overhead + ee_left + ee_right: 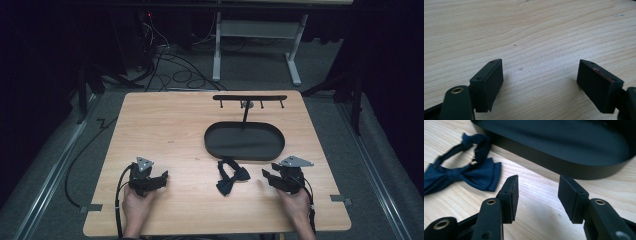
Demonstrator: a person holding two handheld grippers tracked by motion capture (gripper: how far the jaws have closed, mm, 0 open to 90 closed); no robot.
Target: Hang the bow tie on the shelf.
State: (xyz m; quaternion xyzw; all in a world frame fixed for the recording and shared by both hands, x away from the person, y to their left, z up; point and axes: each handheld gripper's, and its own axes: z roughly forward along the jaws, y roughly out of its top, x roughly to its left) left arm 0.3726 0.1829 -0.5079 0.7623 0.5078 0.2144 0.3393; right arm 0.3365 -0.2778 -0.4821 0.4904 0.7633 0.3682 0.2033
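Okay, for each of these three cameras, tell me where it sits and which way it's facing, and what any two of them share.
High view: above the person's side, facing forward and down on the table; both hands and grippers show.
Left gripper view: on the left gripper, facing bare tabletop; its two fingers show.
Right gripper view: on the right gripper, facing the bow tie and tray.
Shared: high and right gripper views both show bow tie and tray.

A black oval tray [215, 145] sits toward the far right of the wooden tabletop [165, 125], with a thin post rising from its back edge to a black bar of hooks [250, 98]. Beyond, cables [172, 70] sprawl on the grey floor beside a white table frame [260, 30].
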